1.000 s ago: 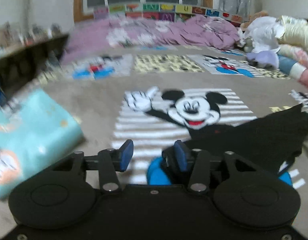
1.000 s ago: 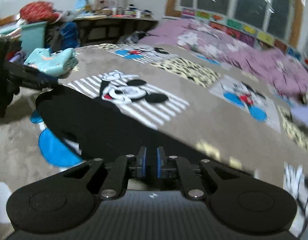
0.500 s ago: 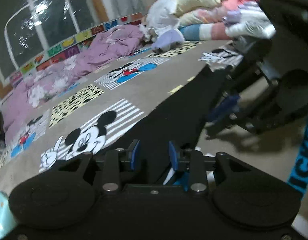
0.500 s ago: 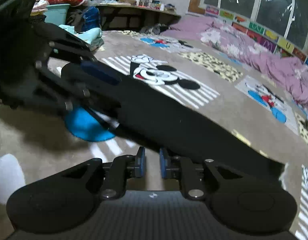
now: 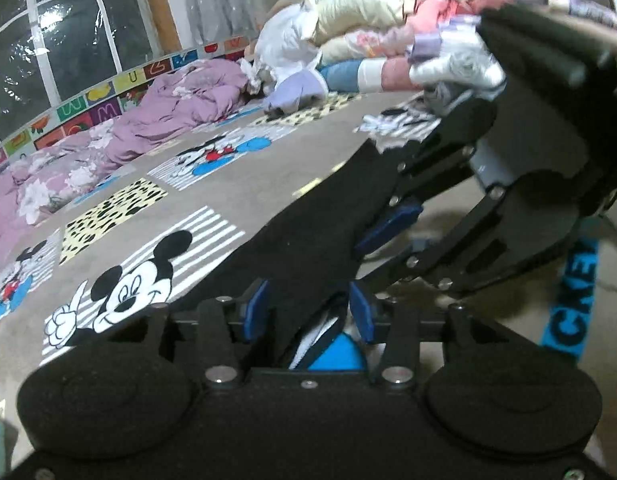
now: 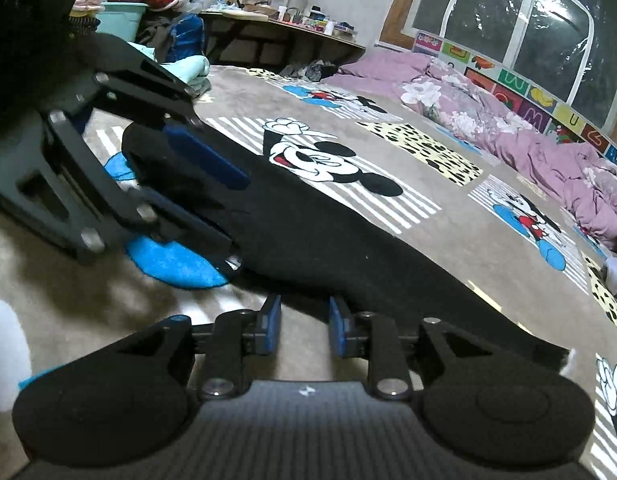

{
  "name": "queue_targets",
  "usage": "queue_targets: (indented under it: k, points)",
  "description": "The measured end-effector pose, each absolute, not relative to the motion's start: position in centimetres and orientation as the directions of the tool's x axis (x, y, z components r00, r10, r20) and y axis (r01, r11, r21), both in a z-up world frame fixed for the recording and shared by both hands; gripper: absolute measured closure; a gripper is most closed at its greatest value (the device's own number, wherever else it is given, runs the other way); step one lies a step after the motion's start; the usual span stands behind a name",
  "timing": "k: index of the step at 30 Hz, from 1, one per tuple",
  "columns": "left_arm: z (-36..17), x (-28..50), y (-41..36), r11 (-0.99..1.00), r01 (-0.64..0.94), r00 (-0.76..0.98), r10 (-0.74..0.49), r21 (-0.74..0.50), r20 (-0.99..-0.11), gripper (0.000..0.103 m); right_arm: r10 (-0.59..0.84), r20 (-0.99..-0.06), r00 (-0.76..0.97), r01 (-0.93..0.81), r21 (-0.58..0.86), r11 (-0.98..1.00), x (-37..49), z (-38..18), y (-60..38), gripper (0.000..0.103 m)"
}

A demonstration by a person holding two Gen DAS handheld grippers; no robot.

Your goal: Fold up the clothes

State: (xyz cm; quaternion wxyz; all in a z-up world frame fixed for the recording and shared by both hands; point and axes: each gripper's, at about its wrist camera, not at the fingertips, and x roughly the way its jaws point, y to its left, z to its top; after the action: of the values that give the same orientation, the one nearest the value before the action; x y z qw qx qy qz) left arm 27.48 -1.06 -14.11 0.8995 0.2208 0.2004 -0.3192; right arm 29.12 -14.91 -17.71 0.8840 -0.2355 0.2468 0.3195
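Garment [image 6: 328,236], black, on carpet [image 6: 448,216]: right gripper [image 6: 304,326] fingers newly spread, released; left gripper [image 5: 308,312] fingers spread astride its edge.

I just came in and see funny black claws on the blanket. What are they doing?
A person is folding clothes with two hand-held grippers. A black garment lies stretched over the Mickey blanket. The left gripper and right gripper are both open, facing each other at the garment's near edge. Neither grips it now. A pile of clothes sits farther back.
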Motion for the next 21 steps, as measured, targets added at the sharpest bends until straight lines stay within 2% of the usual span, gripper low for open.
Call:
queue_targets:
  k: [1, 2, 3, 6, 10, 15, 16, 17, 21]
  points:
    - [-14.5, 27.6, -1.3, 0.703, 0.654, 0.724, -0.476, 0.278, -0.500, 0.077, 0.450, -0.586, 0.675, -0.683, -0.264, 0.681, 29.0, -17.7, -14.8, 0.075]
    - [-14.7, 27.8, -1.4, 0.717, 0.640, 0.734, -0.464, 0.276, -0.497, 0.093, 0.450, -0.584, 0.675, -0.685, -0.269, 0.677, 28.9, -17.7, -14.7, 0.074]
    - [-14.6, 28.5, -1.0, 0.763, 0.603, 0.751, -0.445, 0.232, -0.488, 0.097, 0.451, -0.583, 0.675, -0.687, -0.274, 0.673, 28.8, -17.7, -14.7, 0.074]
    - [-13.9, 29.9, 0.9, 0.828, 0.555, 0.752, -0.461, 0.076, -0.471, 0.097, 0.454, -0.579, 0.677, -0.692, -0.290, 0.661, 28.4, -17.7, -14.4, 0.070]
    - [-13.7, 30.1, 1.6, 0.839, 0.544, 0.746, -0.480, 0.007, -0.462, 0.097, 0.460, -0.572, 0.679, -0.698, -0.310, 0.645, 28.0, -17.6, -14.0, 0.065]
    - [-13.7, 29.8, 1.4, 0.826, 0.563, 0.735, -0.489, 0.020, -0.470, 0.097, 0.476, -0.571, 0.669, -0.714, -0.317, 0.624, 28.3, -17.8, -13.1, 0.059]
    - [-13.7, 29.8, 1.3, 0.819, 0.574, 0.727, -0.496, 0.024, -0.474, 0.097, 0.476, -0.578, 0.663, -0.719, -0.315, 0.620, 28.4, -17.9, -12.9, 0.053]
    - [-13.7, 29.7, 1.2, 0.810, 0.586, 0.718, -0.503, 0.029, -0.480, 0.097, 0.472, -0.598, 0.648, -0.727, -0.300, 0.618, 28.6, -18.0, -12.8, 0.053]
    - [-13.0, 29.0, 1.5, 0.762, 0.645, 0.682, -0.543, 0.053, -0.490, 0.097, 0.499, -0.682, 0.534, -0.766, -0.140, 0.628, 29.3, -17.3, -13.7, 0.054]
